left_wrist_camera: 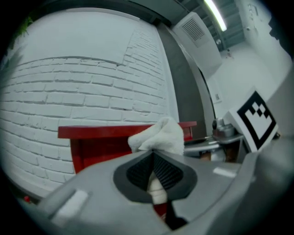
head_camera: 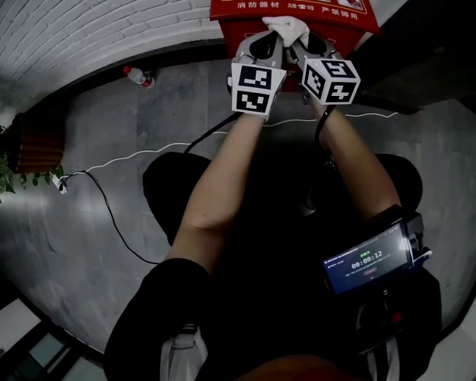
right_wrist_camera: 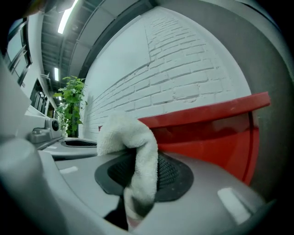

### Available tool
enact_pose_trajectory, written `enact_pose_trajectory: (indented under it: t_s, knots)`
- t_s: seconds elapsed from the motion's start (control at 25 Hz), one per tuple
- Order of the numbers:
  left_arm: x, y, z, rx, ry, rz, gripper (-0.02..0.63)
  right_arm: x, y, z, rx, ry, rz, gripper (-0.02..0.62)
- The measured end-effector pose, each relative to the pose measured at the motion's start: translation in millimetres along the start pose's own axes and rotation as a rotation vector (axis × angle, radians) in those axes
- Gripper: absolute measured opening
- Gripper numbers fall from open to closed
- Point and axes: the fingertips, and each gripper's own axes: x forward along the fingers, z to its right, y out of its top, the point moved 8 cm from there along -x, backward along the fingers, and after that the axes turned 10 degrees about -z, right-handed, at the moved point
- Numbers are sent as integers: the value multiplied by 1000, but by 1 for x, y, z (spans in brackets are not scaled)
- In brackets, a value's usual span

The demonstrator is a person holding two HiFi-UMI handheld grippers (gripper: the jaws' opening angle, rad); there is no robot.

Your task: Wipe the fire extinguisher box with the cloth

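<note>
Both my left tool (left_wrist_camera: 154, 176) and right tool (right_wrist_camera: 138, 183) clench the cloth (head_camera: 288, 27) at the fire extinguisher box (head_camera: 230, 9) top edge, likely for steady wiping.

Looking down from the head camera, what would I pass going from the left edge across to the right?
Potted plant → plastic bottle → left gripper → right gripper. Both grippers' jaws hold the white cloth against the red box.
</note>
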Motion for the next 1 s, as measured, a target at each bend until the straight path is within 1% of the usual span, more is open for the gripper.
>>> enact_pose_trajectory:
  t_s: [0.16, 0.32, 0.4, 0.48, 0.68, 1.0]
  knots:
    - [18, 8, 26, -1, -51, 7, 2, -21, -2, 26, 27, -45, 9, 112]
    - [32, 20, 55, -44, -124, 12, 2, -40, -3, 51, 57, -85, 22, 112]
    - [40, 24, 68, -51, -151, 12, 2, -50, -4, 64, 71, -105, 27, 112]
    - [49, 25, 80, -39, -171, 10, 2, -59, -6, 76, 86, -124, 32, 112]
    - [71, 26, 104, 22, -197, 11, 2, -78, -14, 105, 131, -171, 42, 112]
    - [83, 26, 144, 59, -241, -11, 2, -102, -29, 136, 160, -212, 38, 107]
